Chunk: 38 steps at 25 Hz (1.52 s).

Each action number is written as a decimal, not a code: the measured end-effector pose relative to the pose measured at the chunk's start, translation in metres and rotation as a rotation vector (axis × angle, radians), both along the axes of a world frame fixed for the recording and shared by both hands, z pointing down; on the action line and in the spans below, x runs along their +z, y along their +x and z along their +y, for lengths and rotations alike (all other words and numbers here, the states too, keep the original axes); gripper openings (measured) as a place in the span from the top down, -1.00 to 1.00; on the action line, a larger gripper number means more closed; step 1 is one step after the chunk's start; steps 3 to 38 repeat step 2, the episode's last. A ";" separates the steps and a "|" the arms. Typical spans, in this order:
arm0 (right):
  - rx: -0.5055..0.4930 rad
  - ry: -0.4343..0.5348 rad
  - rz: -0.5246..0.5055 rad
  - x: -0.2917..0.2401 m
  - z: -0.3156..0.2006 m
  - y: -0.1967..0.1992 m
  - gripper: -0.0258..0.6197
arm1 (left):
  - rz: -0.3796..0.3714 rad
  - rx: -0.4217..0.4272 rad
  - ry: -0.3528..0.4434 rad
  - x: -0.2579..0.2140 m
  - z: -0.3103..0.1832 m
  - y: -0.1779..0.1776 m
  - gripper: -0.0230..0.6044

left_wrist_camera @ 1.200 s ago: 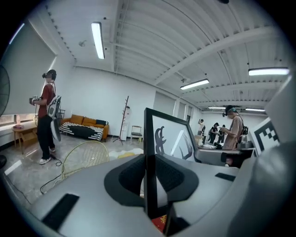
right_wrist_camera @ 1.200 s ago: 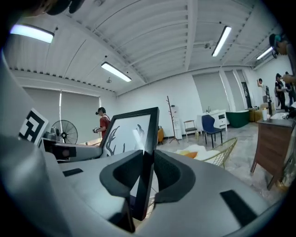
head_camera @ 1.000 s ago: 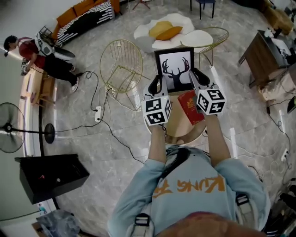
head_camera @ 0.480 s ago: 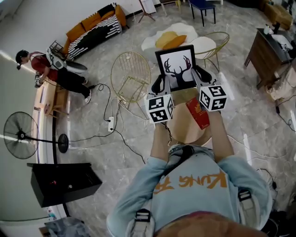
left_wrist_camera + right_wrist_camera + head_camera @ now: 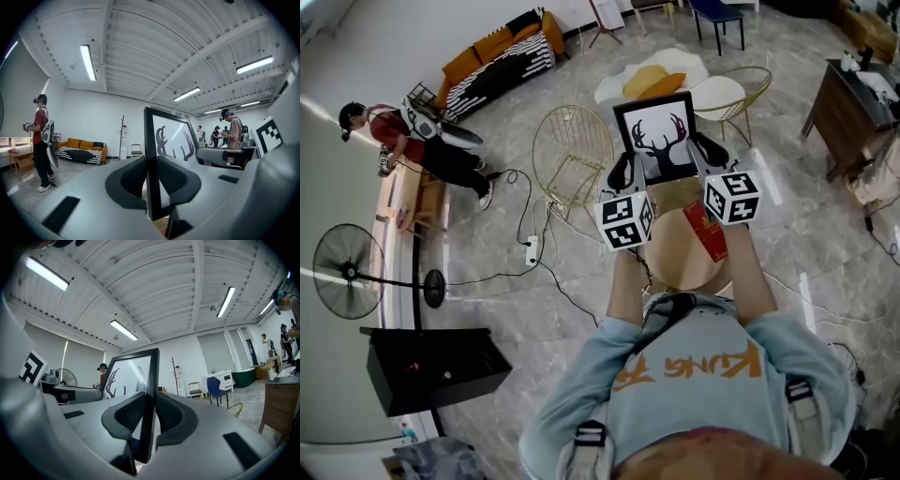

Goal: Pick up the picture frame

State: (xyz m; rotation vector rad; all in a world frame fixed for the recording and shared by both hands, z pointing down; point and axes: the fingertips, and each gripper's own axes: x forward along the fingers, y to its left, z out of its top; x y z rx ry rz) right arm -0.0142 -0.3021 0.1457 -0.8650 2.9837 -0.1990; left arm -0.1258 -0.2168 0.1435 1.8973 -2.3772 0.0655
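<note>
The picture frame point(image 5: 657, 138), black-edged with a black deer's head on white, is held upright in the air above the small round wooden table point(image 5: 666, 258). My left gripper point(image 5: 621, 171) is shut on the frame's left edge point(image 5: 150, 164). My right gripper point(image 5: 703, 155) is shut on its right edge point(image 5: 149, 404). In each gripper view the black edge stands clamped between the two grey pads, with the deer print point(image 5: 171, 140) beyond. The frame's lower edge is hidden behind the grippers in the head view.
A red book point(image 5: 705, 230) lies on the round table. Two gold wire chairs point(image 5: 572, 150) point(image 5: 748, 84) stand nearby, with a white round table point(image 5: 717, 94) behind. A power strip and cables point(image 5: 532, 248) cross the floor left. A wooden desk point(image 5: 848, 108) is right; a person point(image 5: 412, 136) far left.
Both grippers and the frame have risen off the round table. More of the table top and the red book shows below them.
</note>
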 end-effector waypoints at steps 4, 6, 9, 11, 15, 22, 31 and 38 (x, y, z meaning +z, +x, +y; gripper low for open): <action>-0.001 0.009 -0.001 -0.008 0.000 -0.001 0.71 | 0.001 0.000 0.008 -0.007 0.000 0.000 0.67; -0.001 0.009 -0.001 -0.008 0.000 -0.001 0.71 | 0.001 0.000 0.008 -0.007 0.000 0.000 0.67; -0.001 0.009 -0.001 -0.008 0.000 -0.001 0.71 | 0.001 0.000 0.008 -0.007 0.000 0.000 0.67; -0.001 0.009 -0.001 -0.008 0.000 -0.001 0.71 | 0.001 0.000 0.008 -0.007 0.000 0.000 0.67; -0.001 0.009 -0.001 -0.008 0.000 -0.001 0.71 | 0.001 0.000 0.008 -0.007 0.000 0.000 0.67; -0.001 0.009 -0.001 -0.008 0.000 -0.001 0.71 | 0.001 0.000 0.008 -0.007 0.000 0.000 0.67; -0.001 0.009 -0.001 -0.008 0.000 -0.001 0.71 | 0.001 0.000 0.008 -0.007 0.000 0.000 0.67; -0.001 0.009 -0.001 -0.008 0.000 -0.001 0.71 | 0.001 0.000 0.008 -0.007 0.000 0.000 0.67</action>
